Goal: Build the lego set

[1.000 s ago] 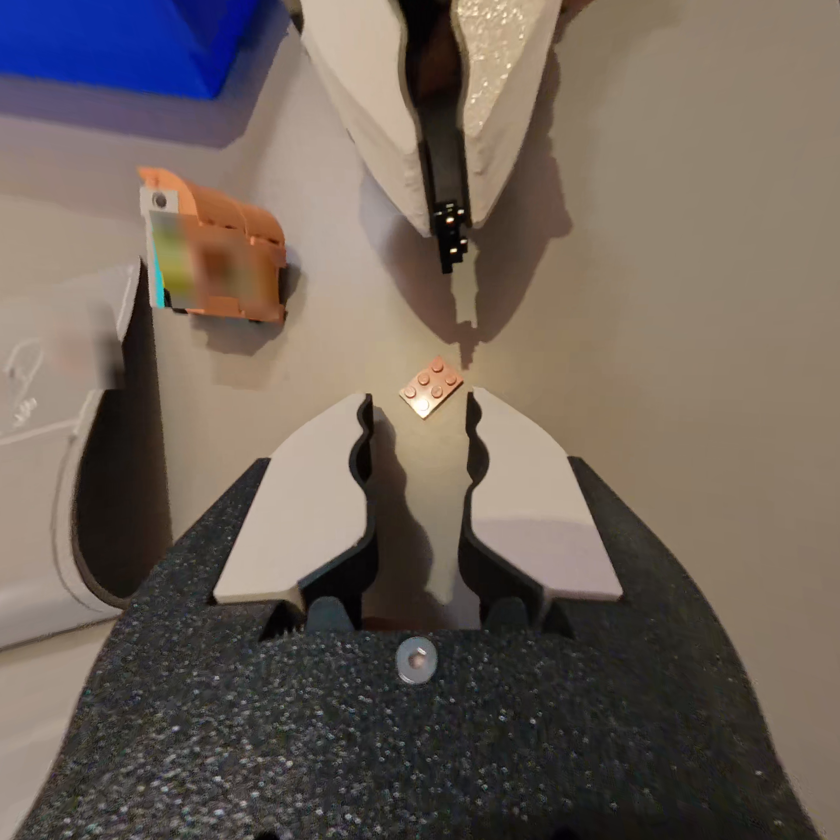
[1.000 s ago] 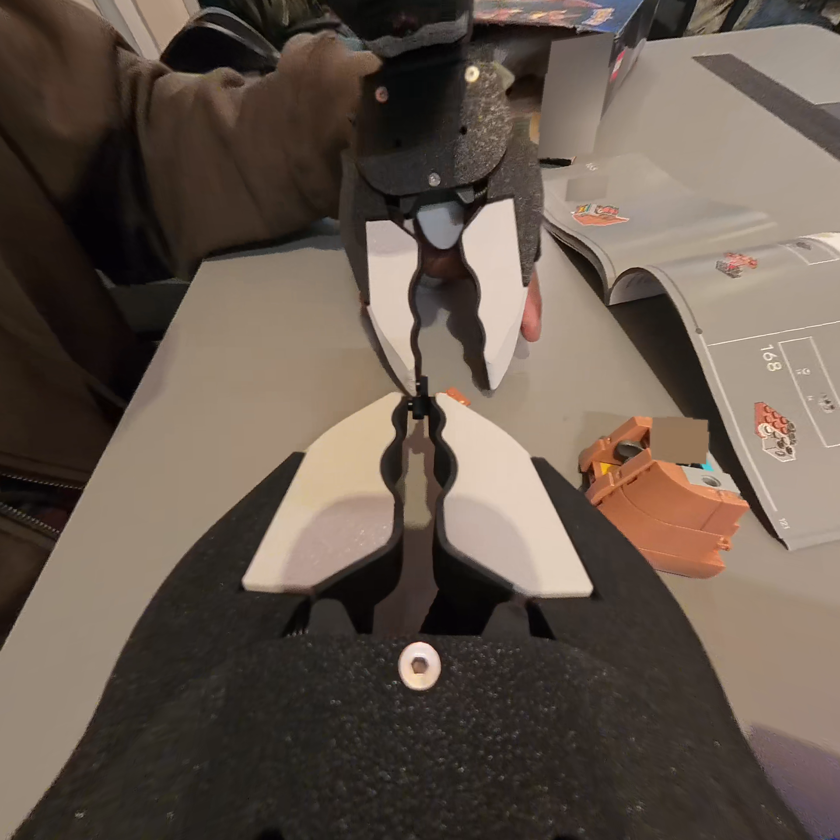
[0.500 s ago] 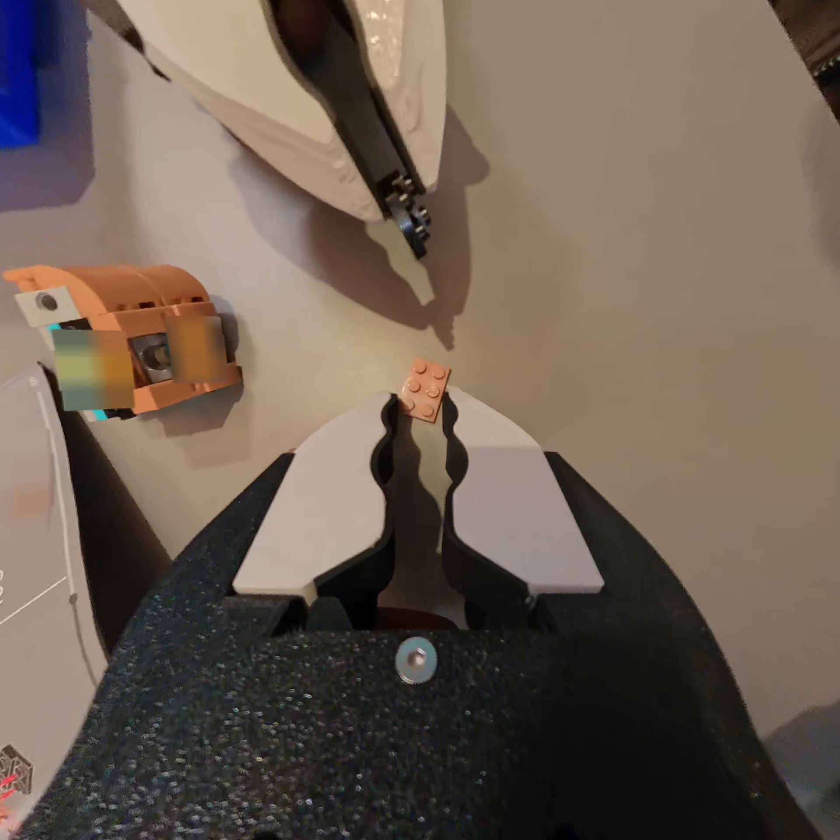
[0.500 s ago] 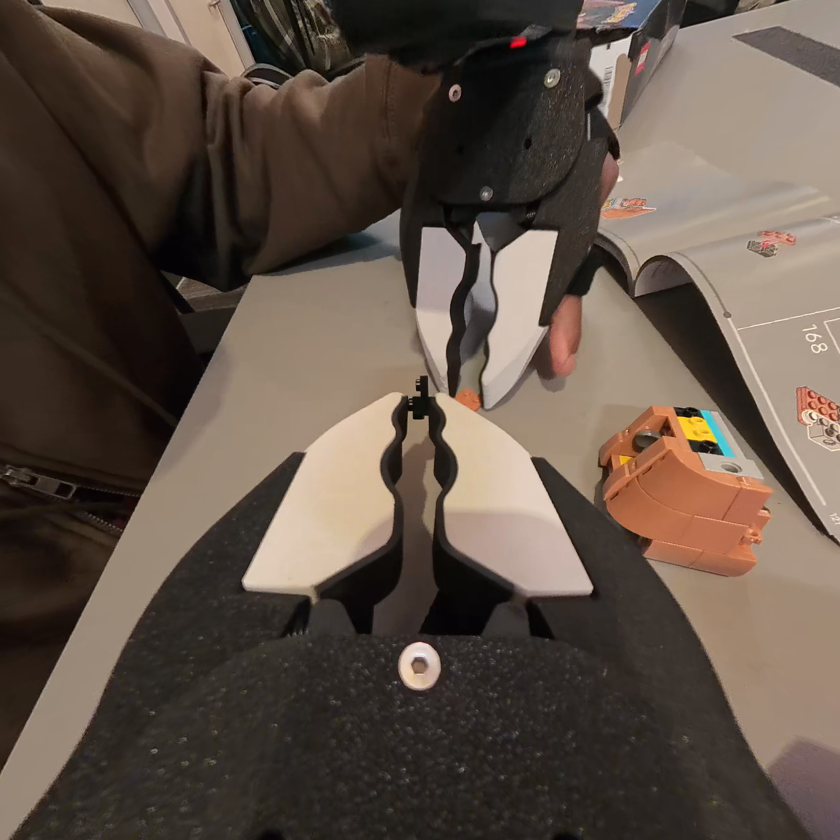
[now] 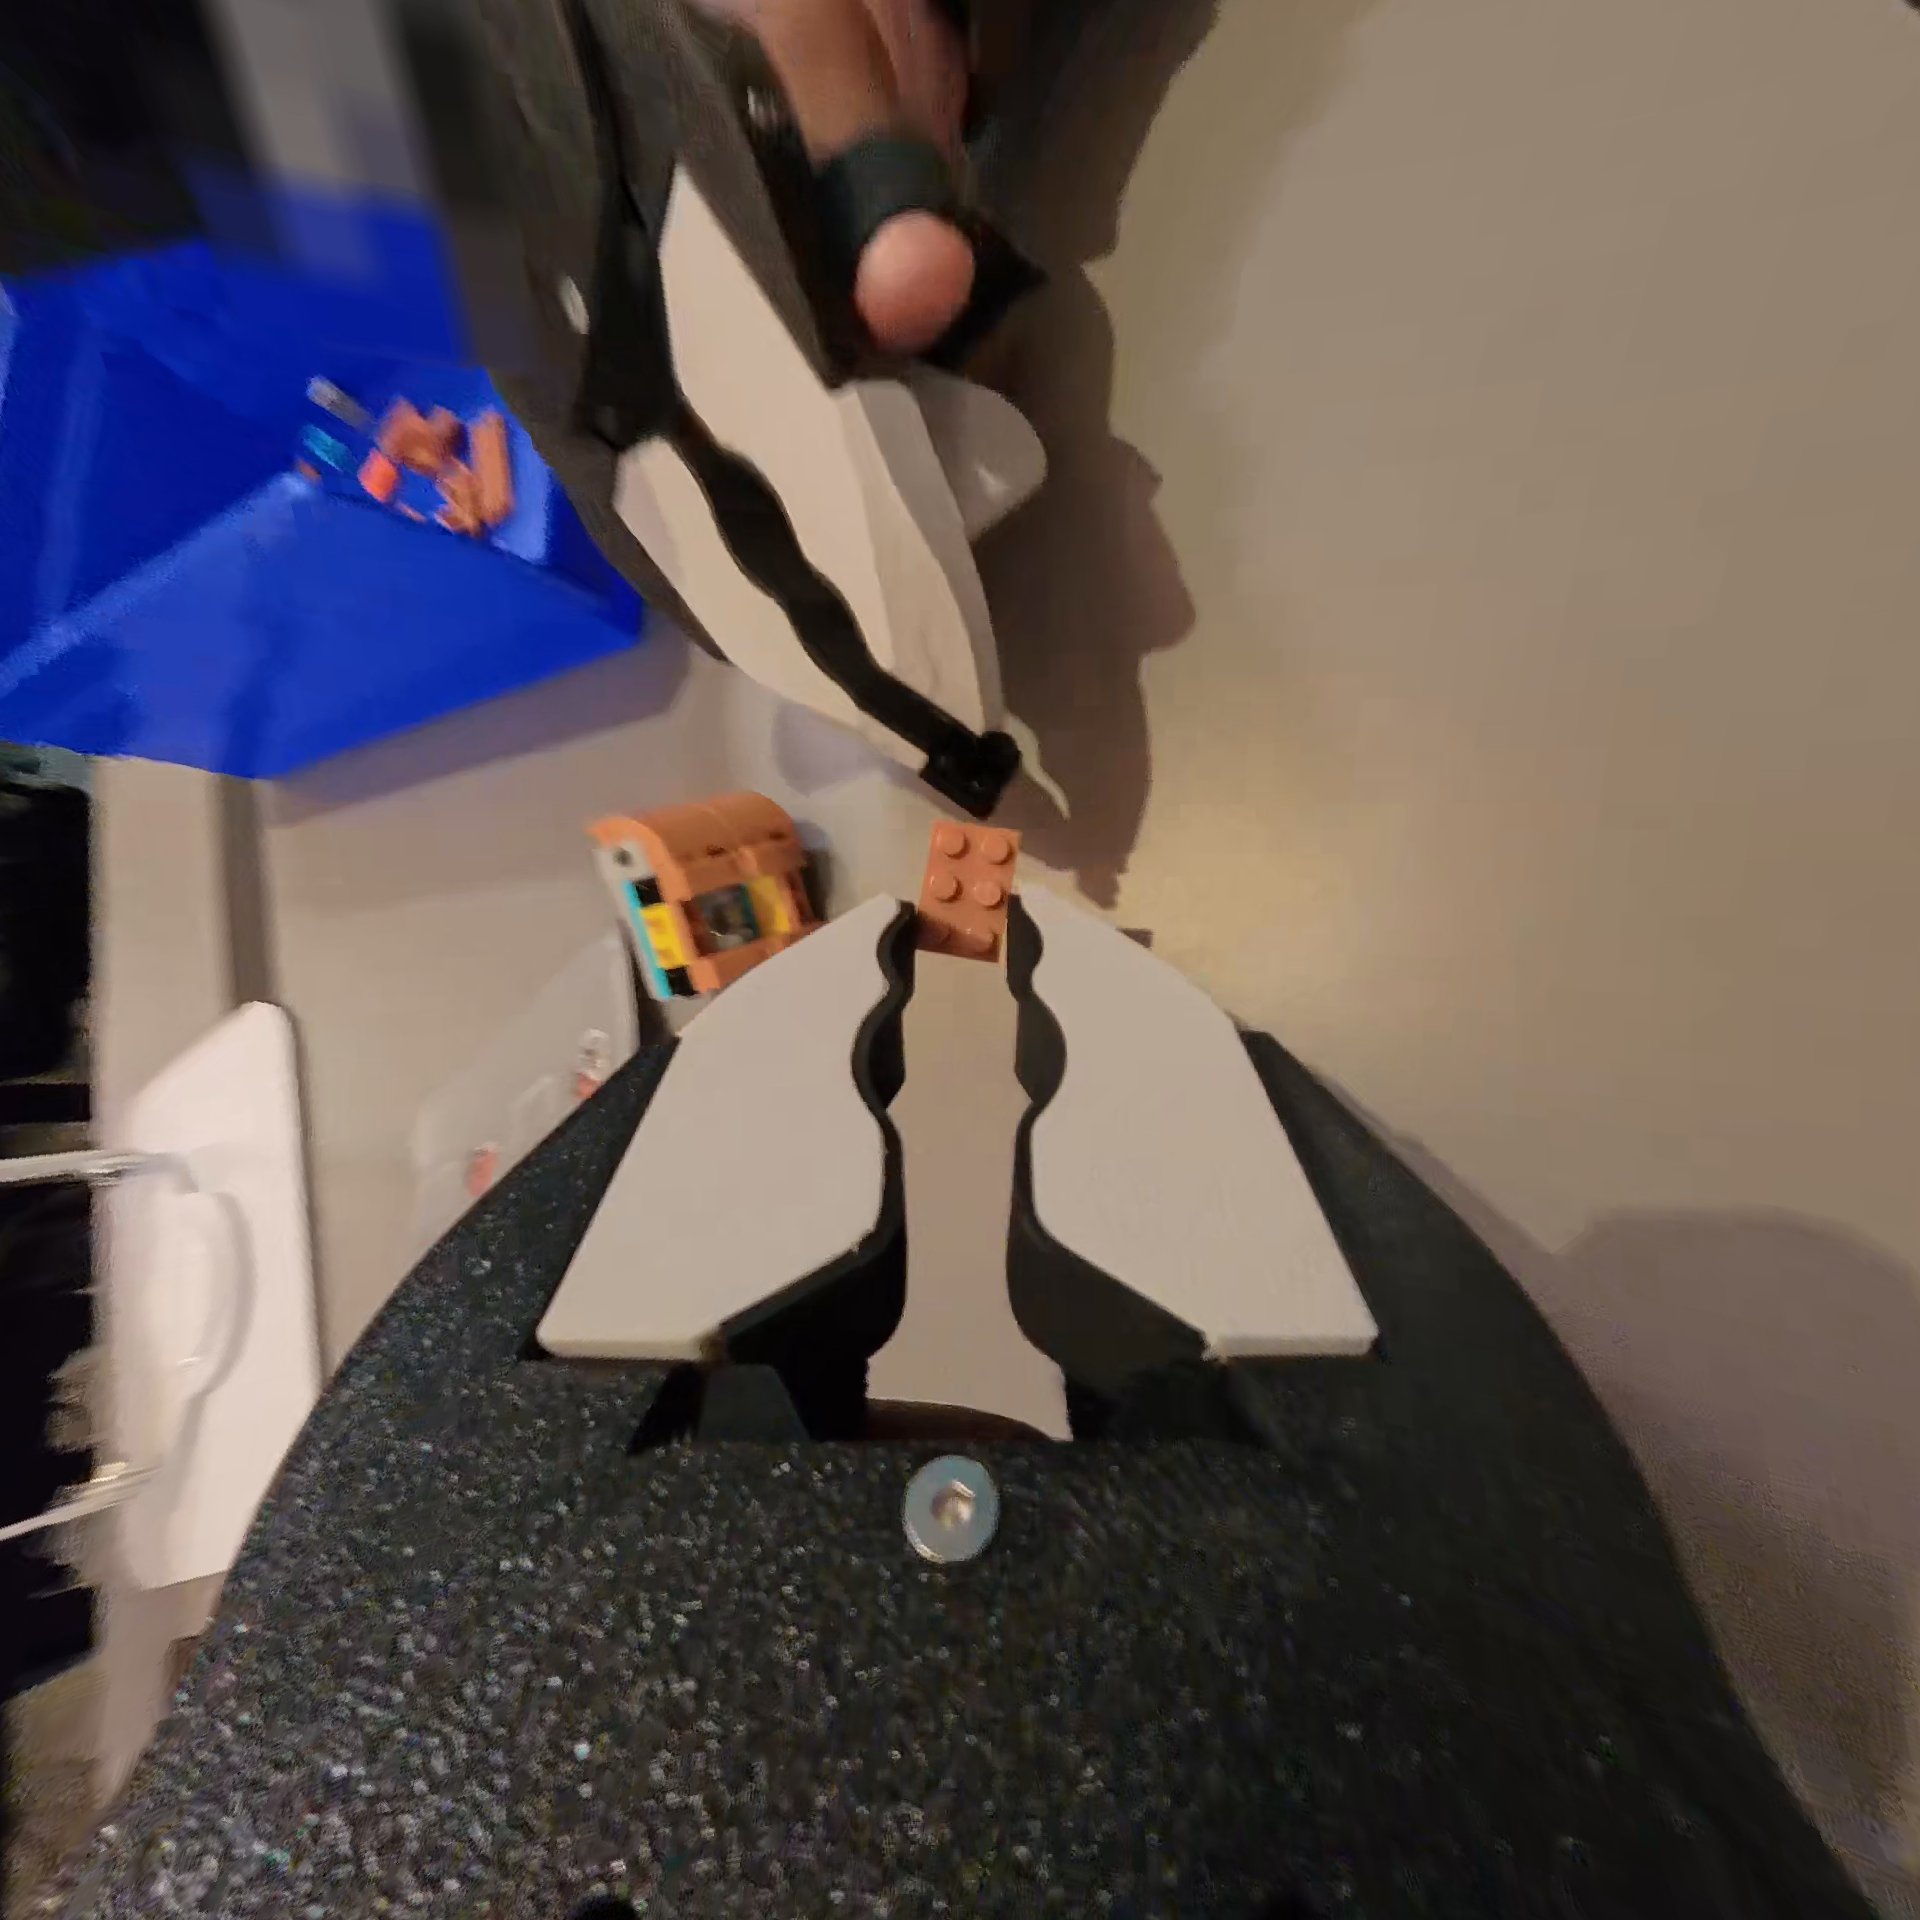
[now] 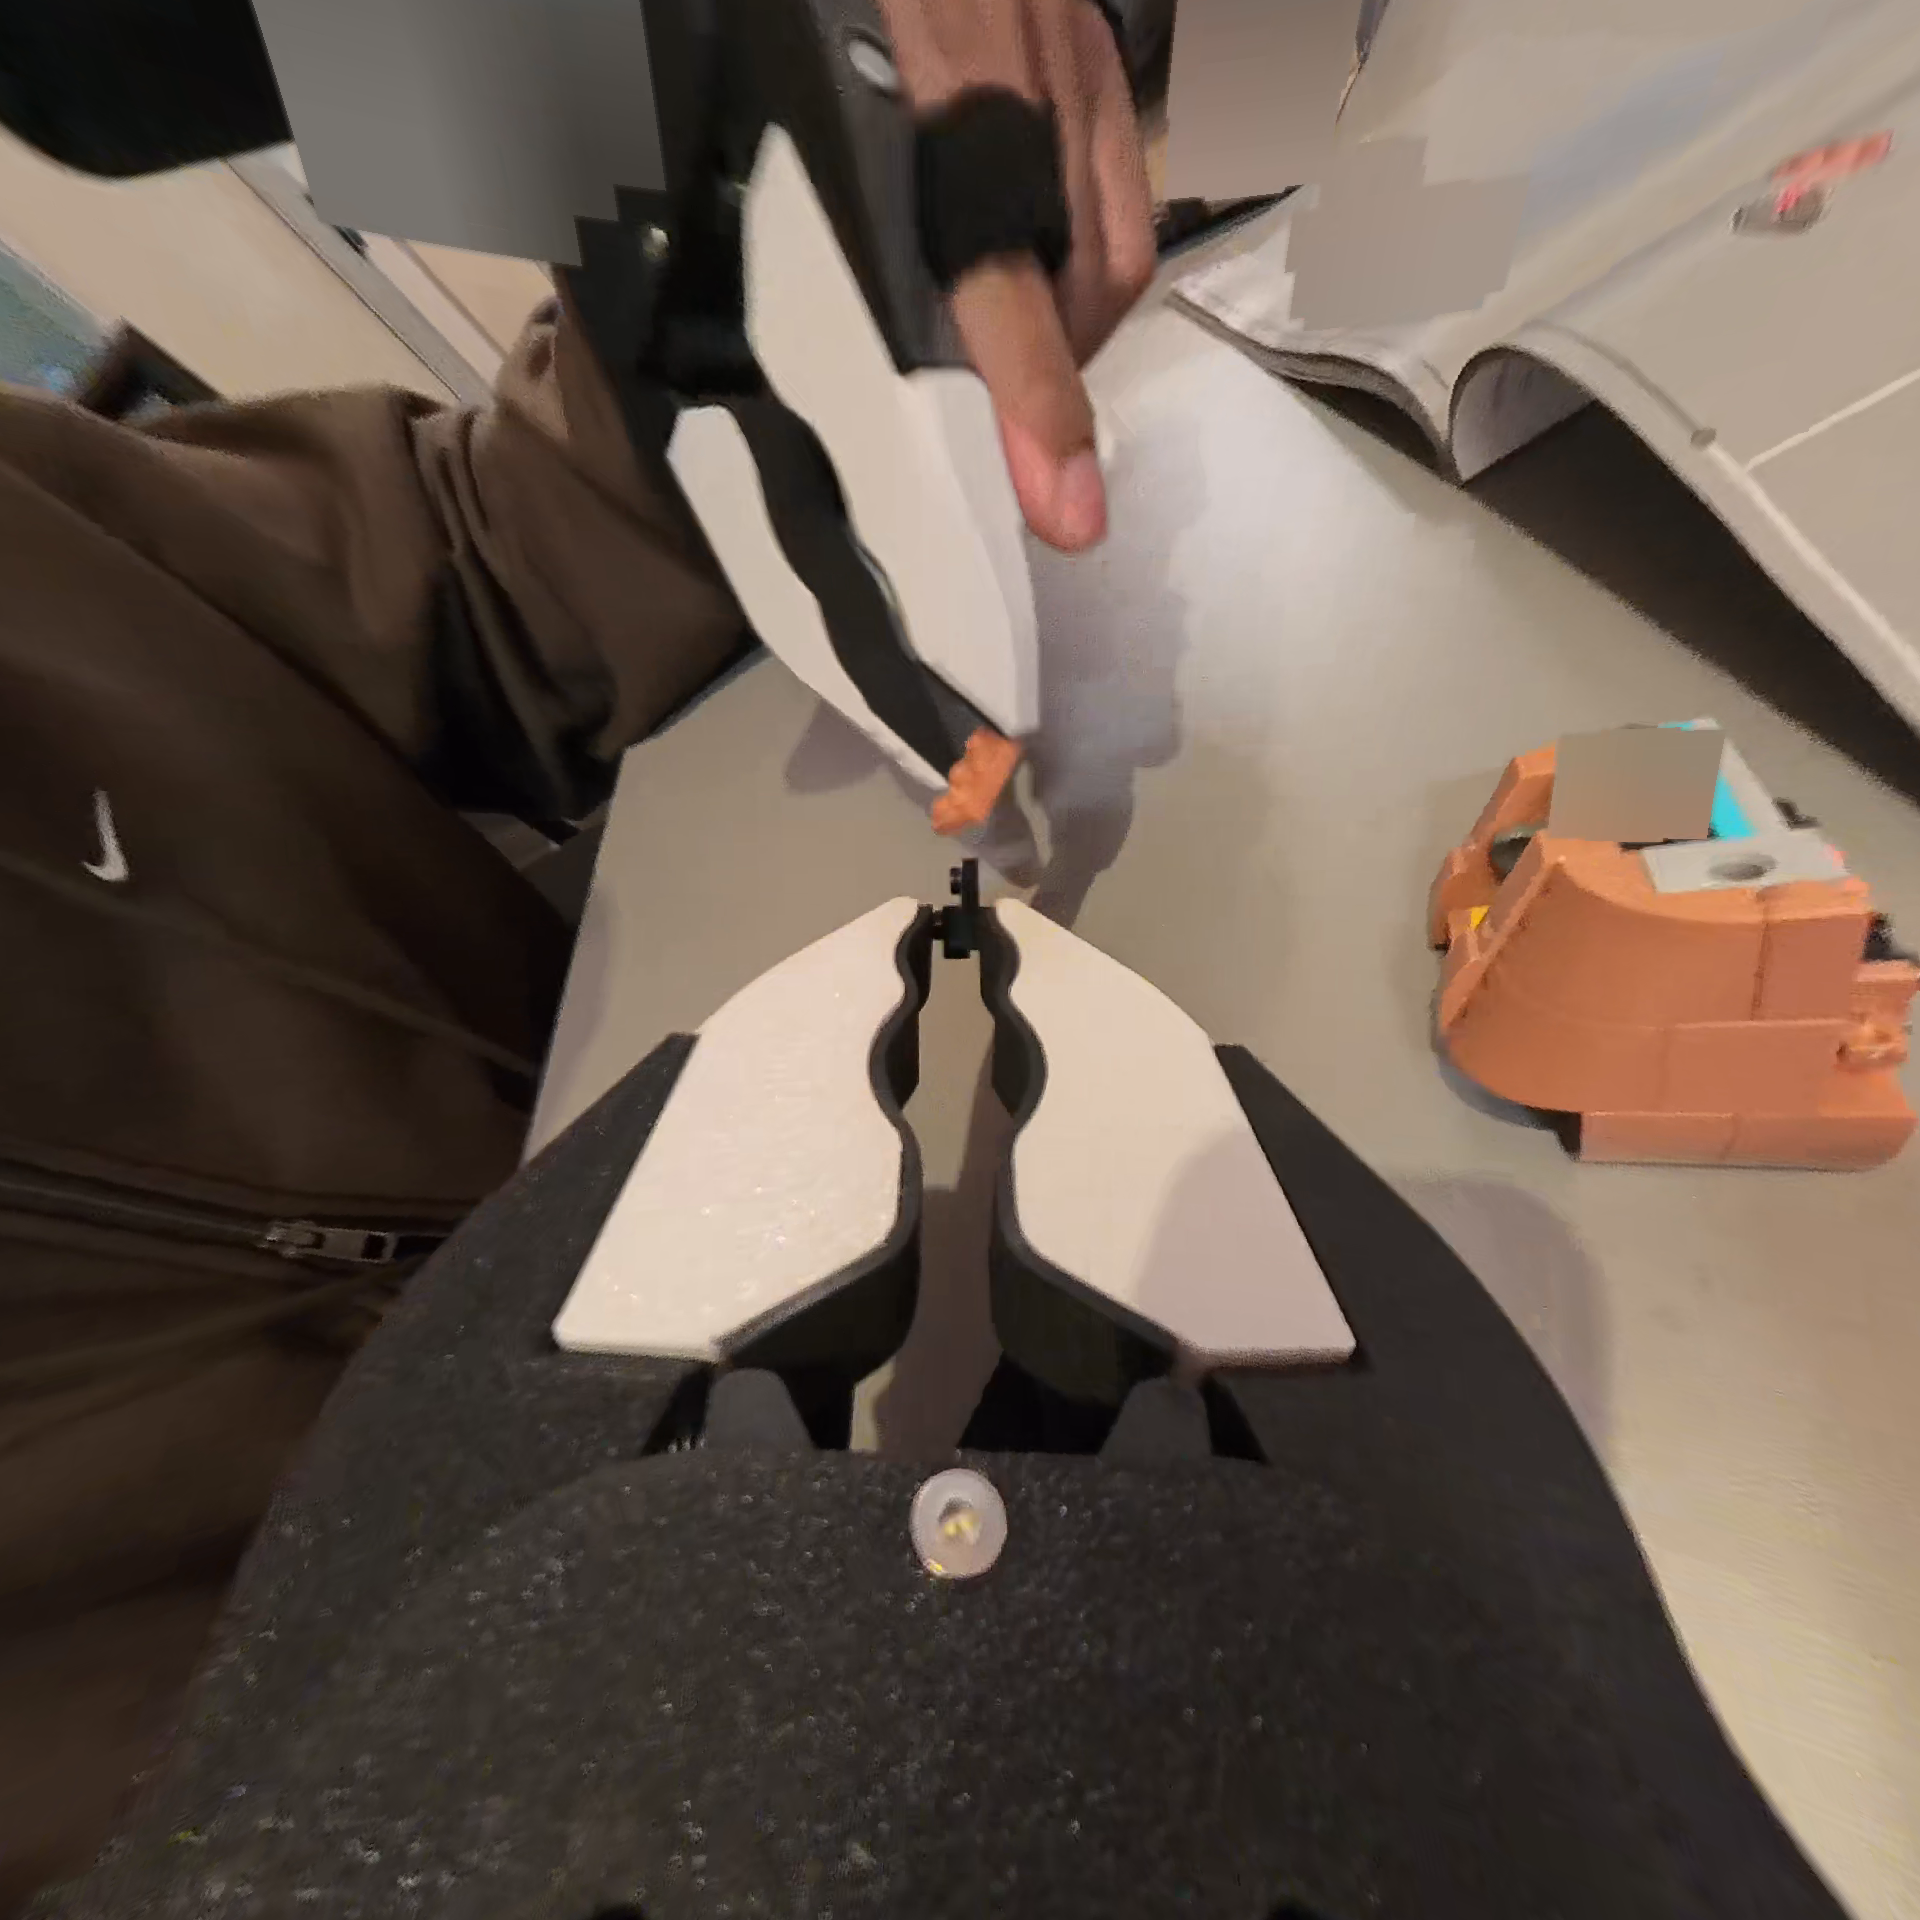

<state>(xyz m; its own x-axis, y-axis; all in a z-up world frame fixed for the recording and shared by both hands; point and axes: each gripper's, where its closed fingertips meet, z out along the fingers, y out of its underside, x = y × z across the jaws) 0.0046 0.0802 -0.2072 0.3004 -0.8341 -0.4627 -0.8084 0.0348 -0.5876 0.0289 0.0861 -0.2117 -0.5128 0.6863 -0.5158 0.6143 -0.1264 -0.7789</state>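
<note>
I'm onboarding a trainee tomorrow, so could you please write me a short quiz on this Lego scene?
1. True or false: the left tongs grip an orange plate.
2. What do the right tongs hold? A) black piece B) blue brick C) nothing
3. What sits in the blue bin?

Key: 1 true. 2 A. 3 Loose parts, mostly orange, too blurred to identify.

The left gripper point(image 5: 961, 914) is showing a rough, speckled black body, matt pale finger plates and a shiny metal washer point(image 5: 951, 1523). The brown plate point(image 5: 968, 889) pinched at its tips is looking like smooth, slightly glossy plastic, as is the brown model point(image 6: 1662, 992). The table point(image 5: 1558, 727) is appearing matt and smooth. The blurred blue bin point(image 5: 260, 582) is probably glossy plastic.
</note>
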